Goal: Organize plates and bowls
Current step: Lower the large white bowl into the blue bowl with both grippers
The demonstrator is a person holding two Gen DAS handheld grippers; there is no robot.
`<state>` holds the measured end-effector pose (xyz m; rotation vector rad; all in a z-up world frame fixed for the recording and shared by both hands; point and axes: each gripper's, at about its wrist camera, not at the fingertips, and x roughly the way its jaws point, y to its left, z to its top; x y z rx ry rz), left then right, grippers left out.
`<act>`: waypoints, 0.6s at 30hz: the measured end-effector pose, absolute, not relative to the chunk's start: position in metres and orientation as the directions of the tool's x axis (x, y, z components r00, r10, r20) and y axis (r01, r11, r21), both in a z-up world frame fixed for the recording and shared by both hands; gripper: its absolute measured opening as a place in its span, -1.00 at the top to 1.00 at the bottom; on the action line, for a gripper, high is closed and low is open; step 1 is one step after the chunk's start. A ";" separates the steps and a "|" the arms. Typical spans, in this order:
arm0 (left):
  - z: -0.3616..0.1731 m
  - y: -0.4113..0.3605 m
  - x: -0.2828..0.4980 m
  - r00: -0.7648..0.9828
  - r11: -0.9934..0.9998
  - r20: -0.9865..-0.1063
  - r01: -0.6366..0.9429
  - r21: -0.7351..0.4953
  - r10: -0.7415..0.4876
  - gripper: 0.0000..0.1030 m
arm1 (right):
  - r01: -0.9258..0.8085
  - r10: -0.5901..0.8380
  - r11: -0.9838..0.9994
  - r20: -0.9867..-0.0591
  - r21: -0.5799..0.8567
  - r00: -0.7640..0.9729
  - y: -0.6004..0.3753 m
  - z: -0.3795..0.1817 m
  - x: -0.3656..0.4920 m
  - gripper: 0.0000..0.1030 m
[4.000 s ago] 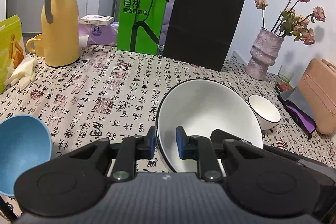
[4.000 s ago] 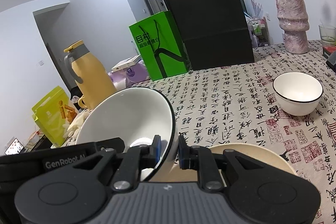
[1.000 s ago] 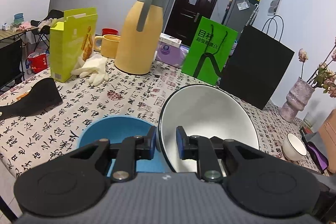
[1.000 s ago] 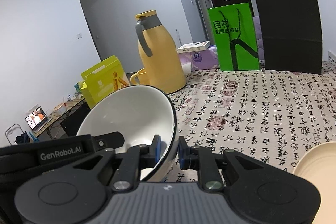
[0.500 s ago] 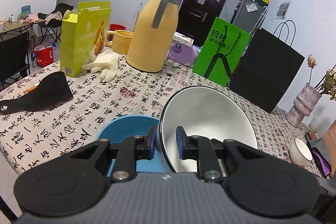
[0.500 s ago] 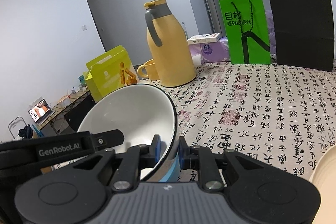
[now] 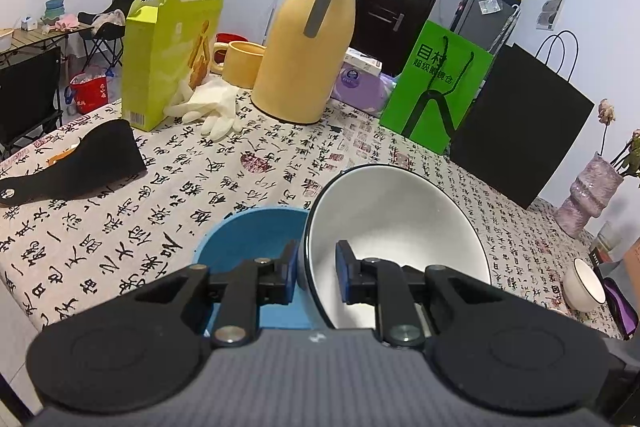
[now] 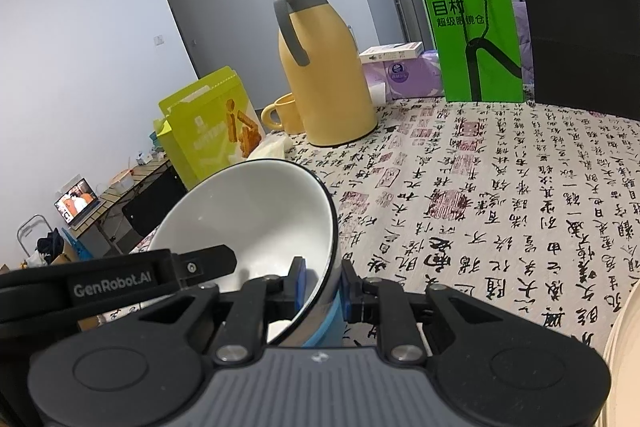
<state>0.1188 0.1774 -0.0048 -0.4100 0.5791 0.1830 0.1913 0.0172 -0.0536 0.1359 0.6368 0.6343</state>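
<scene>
Left wrist: white bowl (image 7: pixel 400 223) rim (tilted) clamped in left gripper (image 7: pixel 316 271).

Both wrist views face the white bowl (image 7: pixel 396 227) closely.

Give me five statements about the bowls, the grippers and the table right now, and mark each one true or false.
1. Both grippers clamp the rim of the large white bowl, the left gripper on one side and the right gripper on the other. True.
2. The white bowl sits flat on the tablecloth. False: it is tilted and held up, beside and partly over the blue bowl.
3. The yellow thermos jug lies on its side. False: it stands upright next to the yellow mug.
4. A small white bowl rests alone far to the right in the left wrist view. True.
5. The green paper bag lies inside the blue bowl. False: it stands by the black bag.
</scene>
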 end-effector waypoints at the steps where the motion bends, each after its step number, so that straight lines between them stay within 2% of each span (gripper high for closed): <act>1: -0.006 0.177 0.119 0.822 0.904 -0.567 -0.282 -0.322 0.055 0.63 | -0.510 0.592 0.803 -0.514 0.308 0.621 0.017 -0.054 0.192 0.67; 18: -0.011 0.184 0.116 0.808 0.898 -0.585 -0.303 -0.319 0.065 0.63 | -0.529 0.606 0.790 -0.533 0.311 0.591 0.025 -0.060 0.196 0.67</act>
